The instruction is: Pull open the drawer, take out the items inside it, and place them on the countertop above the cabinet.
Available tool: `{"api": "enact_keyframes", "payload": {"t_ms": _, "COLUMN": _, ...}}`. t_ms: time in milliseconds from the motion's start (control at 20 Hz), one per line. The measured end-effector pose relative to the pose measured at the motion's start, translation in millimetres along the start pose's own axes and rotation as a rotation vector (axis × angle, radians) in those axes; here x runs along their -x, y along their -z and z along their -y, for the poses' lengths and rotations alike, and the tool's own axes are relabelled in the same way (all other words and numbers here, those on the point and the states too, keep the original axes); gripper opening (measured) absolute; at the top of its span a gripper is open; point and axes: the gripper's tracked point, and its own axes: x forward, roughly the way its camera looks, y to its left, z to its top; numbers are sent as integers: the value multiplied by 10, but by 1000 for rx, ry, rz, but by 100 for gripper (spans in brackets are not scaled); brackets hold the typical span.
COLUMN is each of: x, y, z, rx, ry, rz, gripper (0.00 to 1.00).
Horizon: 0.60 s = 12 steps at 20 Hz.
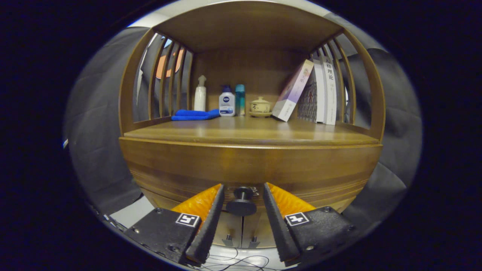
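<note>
A wooden cabinet fills the scene; its drawer front (248,165) is a wide curved wooden panel and looks closed. A dark round knob (241,202) sticks out from the drawer's lower middle. My gripper (243,188) is open, with one finger on each side of the knob and a gap left on both sides. The countertop (248,131) above the drawer is a smooth wooden shelf. What lies inside the drawer is hidden.
At the back of the countertop stand a white spray bottle (200,95), a white-and-blue bottle (227,101), a teal bottle (240,99), a small lidded cup (260,106) and leaning books (314,92). A folded blue cloth (196,114) lies at the left. Two lower cabinet doors (241,229) sit under the drawer.
</note>
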Motion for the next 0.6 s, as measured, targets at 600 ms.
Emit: {"api": "enact_keyframes", "payload": {"t_ms": 600, "x": 31, "y": 29, "z": 46, "rx": -39, "ry": -8, "rz": 12, "gripper": 34}}
